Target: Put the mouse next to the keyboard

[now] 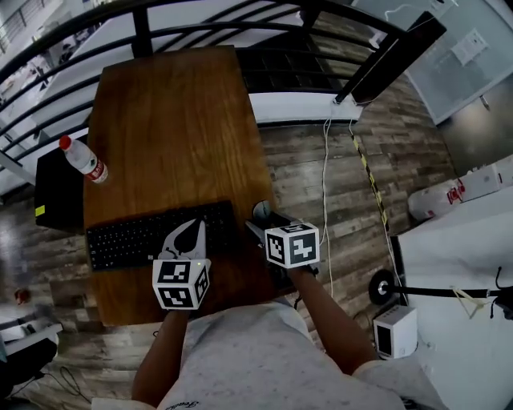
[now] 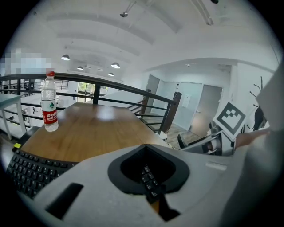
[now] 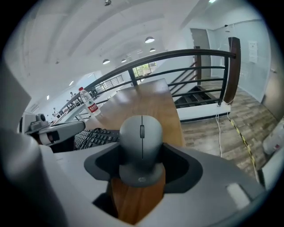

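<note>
A grey mouse [image 3: 141, 137] sits between the jaws of my right gripper [image 3: 141, 153], which is shut on it. In the head view the mouse [image 1: 260, 211] is at the right edge of the wooden table [image 1: 176, 120], just past the right end of the black keyboard [image 1: 136, 236], with the right gripper [image 1: 263, 221] behind it. Whether the mouse touches the wood I cannot tell. My left gripper [image 1: 195, 227] hovers over the keyboard's right half, shut and holding nothing. Through the hollow of the left gripper [image 2: 147, 148] keyboard [image 2: 31, 170] keys show.
A water bottle [image 1: 84, 160] with a red cap stands at the table's left edge. A black box [image 1: 60, 192] sits beside the table on the left. A dark railing [image 1: 240, 20] runs behind the table. Cables and a white device [image 1: 394, 330] lie on the floor to the right.
</note>
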### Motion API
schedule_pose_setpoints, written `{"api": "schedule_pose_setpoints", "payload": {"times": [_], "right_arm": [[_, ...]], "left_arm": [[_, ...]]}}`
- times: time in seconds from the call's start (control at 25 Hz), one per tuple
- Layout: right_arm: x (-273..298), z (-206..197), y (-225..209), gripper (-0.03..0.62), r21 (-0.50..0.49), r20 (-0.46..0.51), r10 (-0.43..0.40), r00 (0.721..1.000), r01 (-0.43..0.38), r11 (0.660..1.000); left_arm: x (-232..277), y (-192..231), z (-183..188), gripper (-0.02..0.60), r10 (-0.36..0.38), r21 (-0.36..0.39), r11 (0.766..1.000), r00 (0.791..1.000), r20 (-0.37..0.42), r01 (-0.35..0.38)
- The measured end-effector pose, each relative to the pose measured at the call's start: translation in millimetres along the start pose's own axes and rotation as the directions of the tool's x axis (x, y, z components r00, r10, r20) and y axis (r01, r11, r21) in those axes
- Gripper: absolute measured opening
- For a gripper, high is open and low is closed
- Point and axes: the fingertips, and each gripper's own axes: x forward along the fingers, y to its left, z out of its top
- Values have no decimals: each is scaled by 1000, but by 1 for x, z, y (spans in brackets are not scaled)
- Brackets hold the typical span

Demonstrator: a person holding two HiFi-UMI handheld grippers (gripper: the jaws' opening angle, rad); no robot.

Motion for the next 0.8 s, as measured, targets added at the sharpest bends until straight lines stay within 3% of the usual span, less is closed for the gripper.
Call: {"api": "schedule_pose_setpoints", "payload": {"times": [0.36, 0.8], "right_arm": [[15, -18, -13, 293, 29, -111, -77, 991, 81, 996], [31, -26, -22, 293, 10, -205, -151, 967, 156, 988]], "left_arm": [[0, -7, -6, -5, -64, 6, 998, 998, -9, 64], [2, 1, -7, -5, -89, 3, 996, 996, -13, 89]]}}
